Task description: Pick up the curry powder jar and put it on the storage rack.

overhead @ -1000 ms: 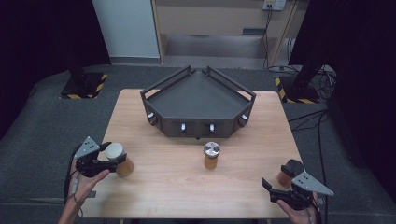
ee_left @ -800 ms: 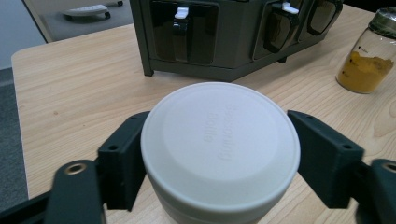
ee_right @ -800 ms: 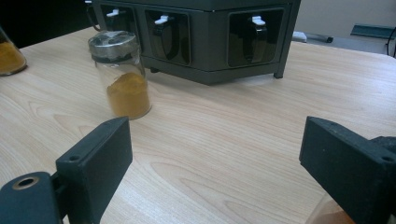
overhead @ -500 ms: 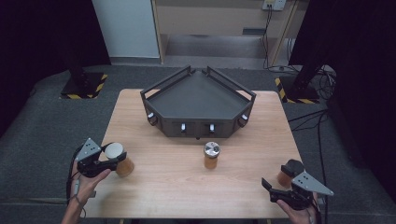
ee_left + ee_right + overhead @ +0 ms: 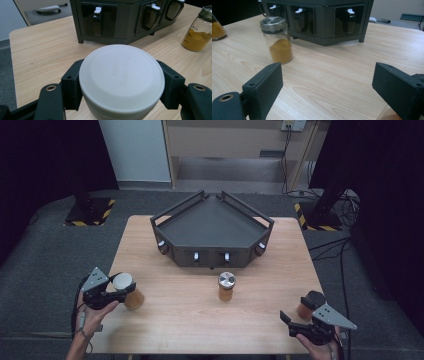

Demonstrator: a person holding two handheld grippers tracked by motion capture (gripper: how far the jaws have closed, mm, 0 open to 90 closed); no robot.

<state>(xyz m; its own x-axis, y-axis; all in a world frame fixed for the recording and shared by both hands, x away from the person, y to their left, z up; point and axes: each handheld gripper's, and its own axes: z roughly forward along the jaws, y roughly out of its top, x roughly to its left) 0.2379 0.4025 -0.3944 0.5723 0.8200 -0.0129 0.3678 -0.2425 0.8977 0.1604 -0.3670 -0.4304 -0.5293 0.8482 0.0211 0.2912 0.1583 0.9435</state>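
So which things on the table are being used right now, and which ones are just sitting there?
In use:
- white-lidded jar, clamped between the left gripper jaws
- left gripper

Just sitting there:
- spice jar with a metal lid, holding orange powder, mid-table
- dark rack with white clips at the back
- right gripper, open, holding nothing
- wooden table

From my station the one piece of writing I can find is embossed on the white lid (image 5: 121, 81) of the jar clamped in the left gripper (image 5: 121, 100): two short raised lines near the lid's middle, too faint and turned away for me to read a single word. On the clear spice jar (image 5: 196, 32) beyond that lid, a pale label patch stays illegible.
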